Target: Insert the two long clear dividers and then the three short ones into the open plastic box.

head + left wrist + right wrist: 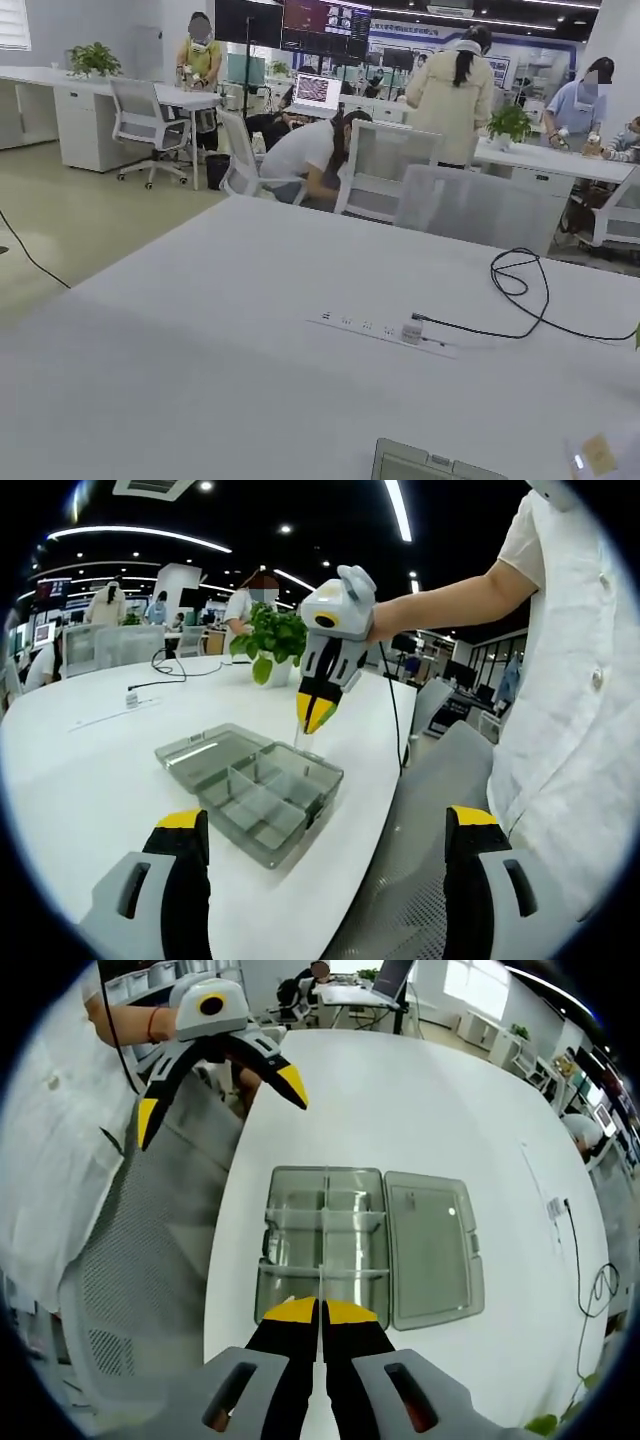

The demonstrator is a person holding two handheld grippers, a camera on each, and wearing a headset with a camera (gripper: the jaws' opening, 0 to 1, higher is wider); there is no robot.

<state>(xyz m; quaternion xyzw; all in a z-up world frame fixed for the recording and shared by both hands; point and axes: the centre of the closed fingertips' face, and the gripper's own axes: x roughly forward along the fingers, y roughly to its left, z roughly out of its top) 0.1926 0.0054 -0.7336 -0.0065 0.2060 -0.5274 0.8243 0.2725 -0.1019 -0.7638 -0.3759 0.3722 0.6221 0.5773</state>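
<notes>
Right gripper, bottom centre: jaws closed, apparently pinching a clear divider. I'd lower it upright, aligned with the box slots. Left gripper, upper left: wide open, empty.

The box just ahead of the right tool is smoky see-through plastic, smooth and glossy, as is the flat lid beside it. The divider nipped between that tool's closed jaws is thin clear plastic. Both that tool and the left tool, whose jaws are spread wide, have light grey hard-plastic shells with a dull sheen and matt black jaws tipped in yellow. Under them the desk is white, smooth and faintly shiny, and beside the left tool a chair back is grey mesh next to a shirt of white woven cloth.
</notes>
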